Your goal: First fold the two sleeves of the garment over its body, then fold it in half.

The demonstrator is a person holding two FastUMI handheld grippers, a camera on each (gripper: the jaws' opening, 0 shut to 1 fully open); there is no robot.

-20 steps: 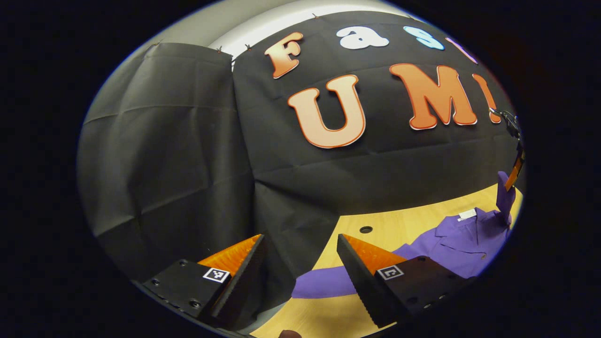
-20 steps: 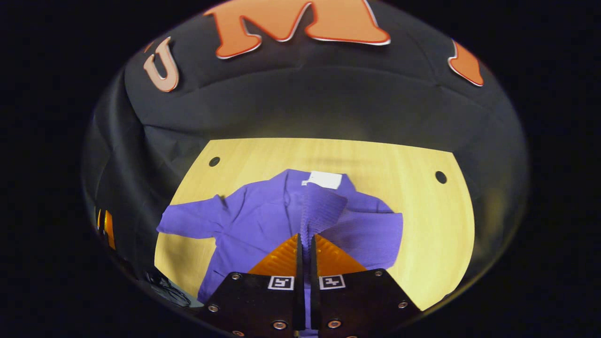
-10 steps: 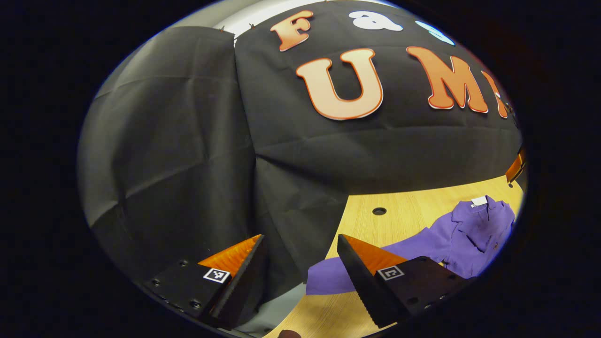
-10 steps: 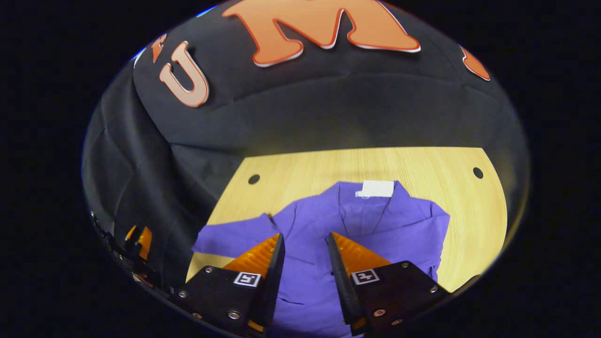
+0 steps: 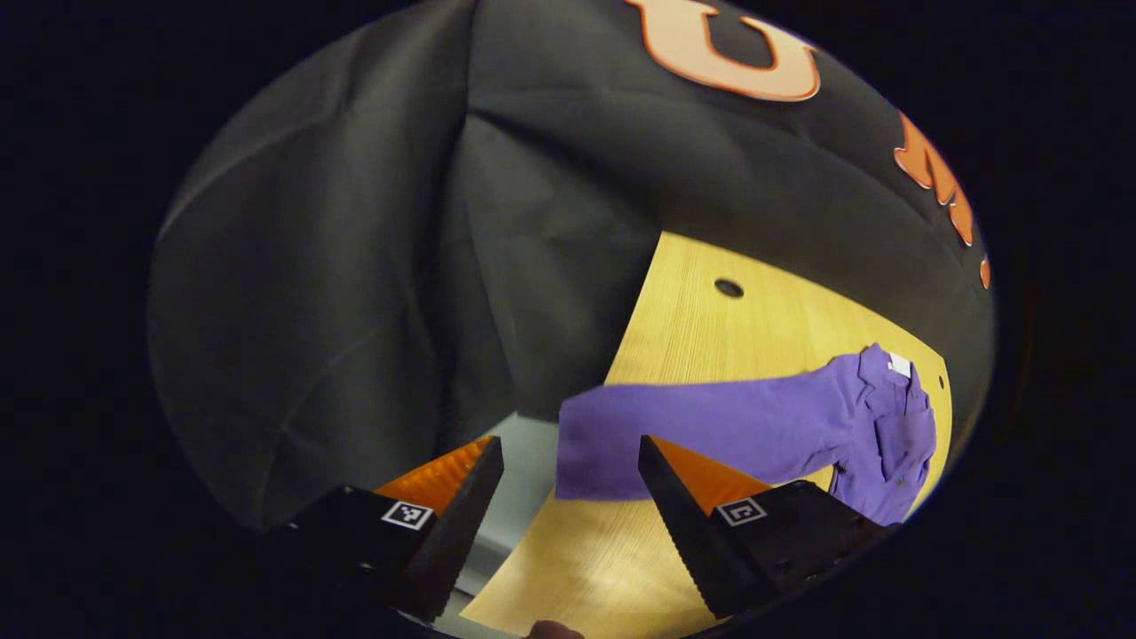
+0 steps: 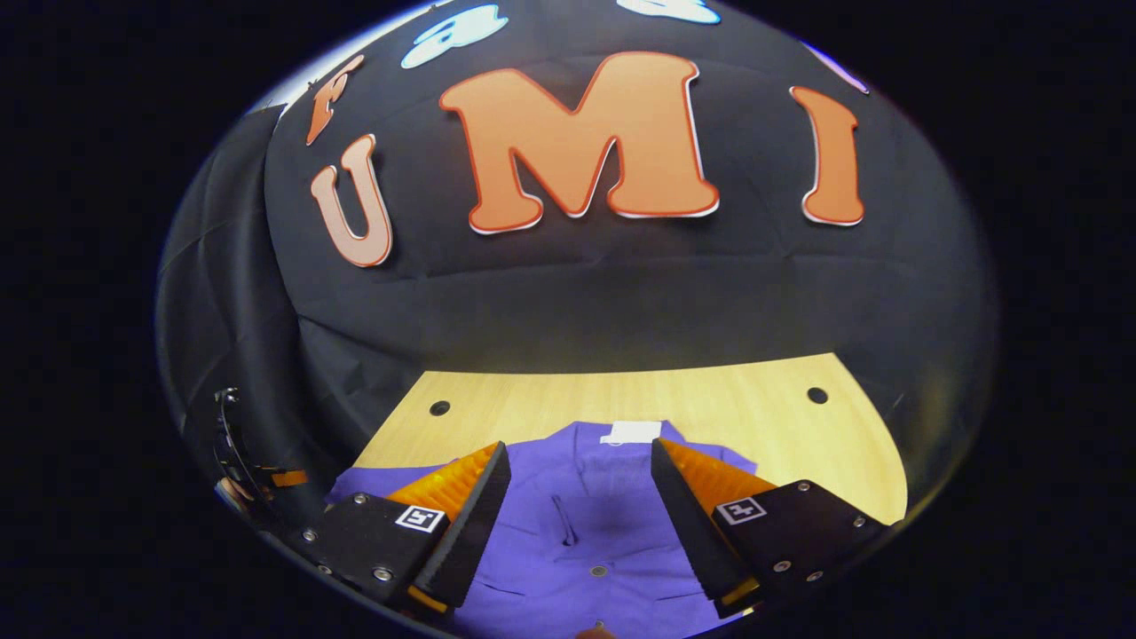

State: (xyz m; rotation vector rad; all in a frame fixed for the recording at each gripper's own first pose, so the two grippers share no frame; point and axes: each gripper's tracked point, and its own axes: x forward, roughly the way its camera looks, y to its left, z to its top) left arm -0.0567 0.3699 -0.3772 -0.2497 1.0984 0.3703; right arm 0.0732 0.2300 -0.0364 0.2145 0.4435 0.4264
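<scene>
A purple shirt [image 6: 577,532] lies flat on the wooden table [image 6: 710,399], collar and white label [image 6: 630,432] toward the wall. My right gripper [image 6: 579,445] hangs open above the shirt's chest, with nothing between its fingers. In the left gripper view, one long sleeve [image 5: 710,417] stretches straight out from the shirt's body [image 5: 887,461], and its cuff reaches the table's side edge. My left gripper [image 5: 568,444] is open just above that cuff, not touching it. The left gripper [image 6: 248,479] also shows small at the left rim of the right gripper view.
Black cloth walls stand close behind and beside the table. Small round holes [image 6: 439,408] [image 6: 816,395] mark the tabletop's far corners. A pale floor strip [image 5: 524,470] shows beyond the table's side edge under my left gripper.
My right gripper let go of the other sleeve over the shirt's body, opened and rose. My left gripper tilted down and moved over the stretched sleeve's cuff.
</scene>
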